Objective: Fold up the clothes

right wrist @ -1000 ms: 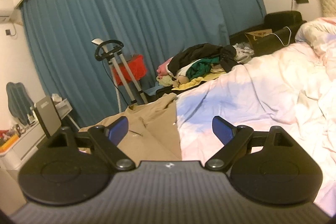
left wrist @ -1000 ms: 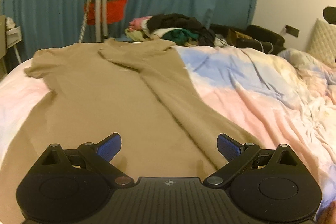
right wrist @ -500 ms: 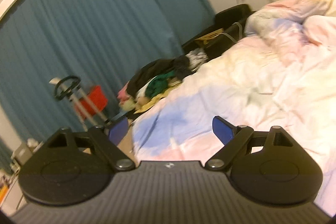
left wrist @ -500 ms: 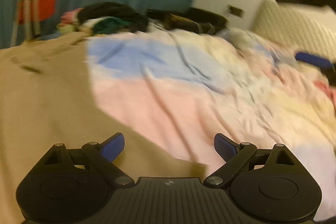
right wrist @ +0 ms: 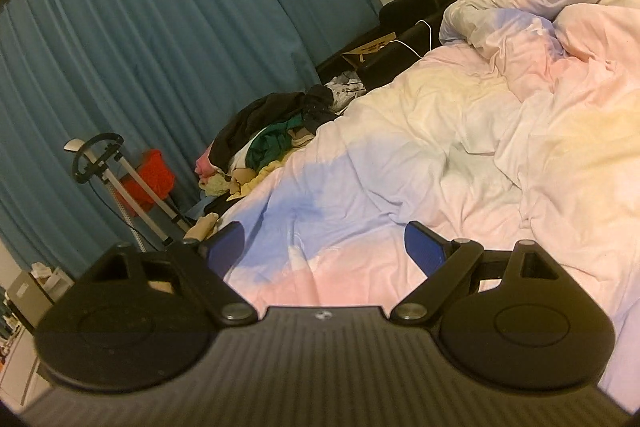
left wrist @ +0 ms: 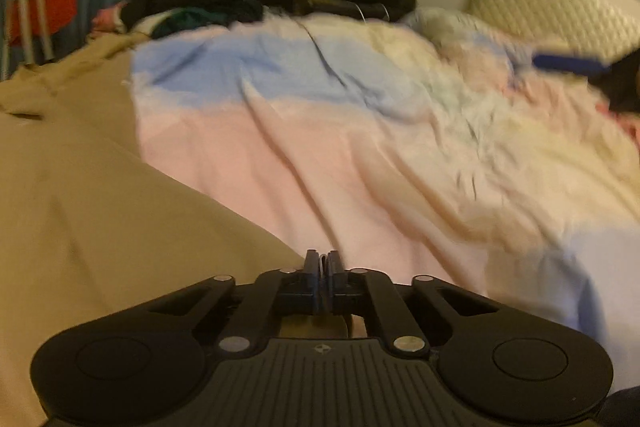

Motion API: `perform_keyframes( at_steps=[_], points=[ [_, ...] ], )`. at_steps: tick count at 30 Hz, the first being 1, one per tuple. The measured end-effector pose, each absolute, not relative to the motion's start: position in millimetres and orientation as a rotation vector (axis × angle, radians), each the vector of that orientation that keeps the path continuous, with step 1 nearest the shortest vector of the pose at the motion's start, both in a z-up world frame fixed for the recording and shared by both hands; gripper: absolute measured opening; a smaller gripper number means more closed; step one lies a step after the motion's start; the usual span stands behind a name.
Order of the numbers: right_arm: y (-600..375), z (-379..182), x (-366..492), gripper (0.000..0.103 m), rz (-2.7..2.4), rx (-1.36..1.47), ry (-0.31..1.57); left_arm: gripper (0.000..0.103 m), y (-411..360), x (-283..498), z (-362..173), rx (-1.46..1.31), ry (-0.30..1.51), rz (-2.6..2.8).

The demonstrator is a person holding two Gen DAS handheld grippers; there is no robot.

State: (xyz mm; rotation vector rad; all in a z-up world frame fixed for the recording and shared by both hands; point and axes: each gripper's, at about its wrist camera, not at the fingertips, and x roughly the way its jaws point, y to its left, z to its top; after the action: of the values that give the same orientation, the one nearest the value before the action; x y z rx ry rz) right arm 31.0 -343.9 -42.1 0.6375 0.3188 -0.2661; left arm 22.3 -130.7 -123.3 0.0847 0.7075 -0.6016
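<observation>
A tan garment (left wrist: 80, 211) lies spread flat on the left part of the bed. Its lower right corner ends just at my left gripper (left wrist: 322, 265). That gripper is shut, its blue pads pressed together at the corner, with tan cloth showing under the fingers. My right gripper (right wrist: 324, 251) is open above the pastel duvet (right wrist: 460, 155) with nothing between its pads. Only a sliver of the tan garment (right wrist: 202, 227) shows beside its left pad. The right gripper (left wrist: 568, 65) also appears blurred at the far right in the left wrist view.
A heap of mixed clothes (right wrist: 276, 135) sits at the bed's far edge before the blue curtain (right wrist: 160, 47). A metal stand (right wrist: 100, 163) with a red item (right wrist: 148, 179) stands beyond it. A quilted headboard (left wrist: 560, 7) lies to the right, with rumpled bedding (right wrist: 560, 19) below it.
My left gripper swung right along the garment to its lower right corner and went from open to shut. The right gripper turned right over the duvet and stayed open.
</observation>
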Motion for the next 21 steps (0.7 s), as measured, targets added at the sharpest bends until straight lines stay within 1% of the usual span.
perform_keyframes(
  at_steps=[7, 8, 17, 20, 21],
  points=[
    [-332, -36, 31, 0.088, -0.238, 0.621, 0.325, 0.003, -56, -4, -64, -0.083, 0.626, -0.558],
    [-330, -35, 30, 0.088, -0.230, 0.615, 0.324, 0.003, -43, -9, -61, -0.099, 0.637, -0.537],
    [-292, -24, 33, 0.088, -0.138, 0.544, 0.343, 0.003, 73, -52, -54, -0.218, 0.806, -0.298],
    [-275, -24, 35, 0.088, -0.100, 0.517, 0.368, 0.004, 86, -52, -68, -0.187, 0.879, -0.241],
    [-268, -25, 36, 0.088, -0.087, 0.497, 0.379, 0.006, 89, -51, -71, -0.186, 0.897, -0.229]
  ],
)
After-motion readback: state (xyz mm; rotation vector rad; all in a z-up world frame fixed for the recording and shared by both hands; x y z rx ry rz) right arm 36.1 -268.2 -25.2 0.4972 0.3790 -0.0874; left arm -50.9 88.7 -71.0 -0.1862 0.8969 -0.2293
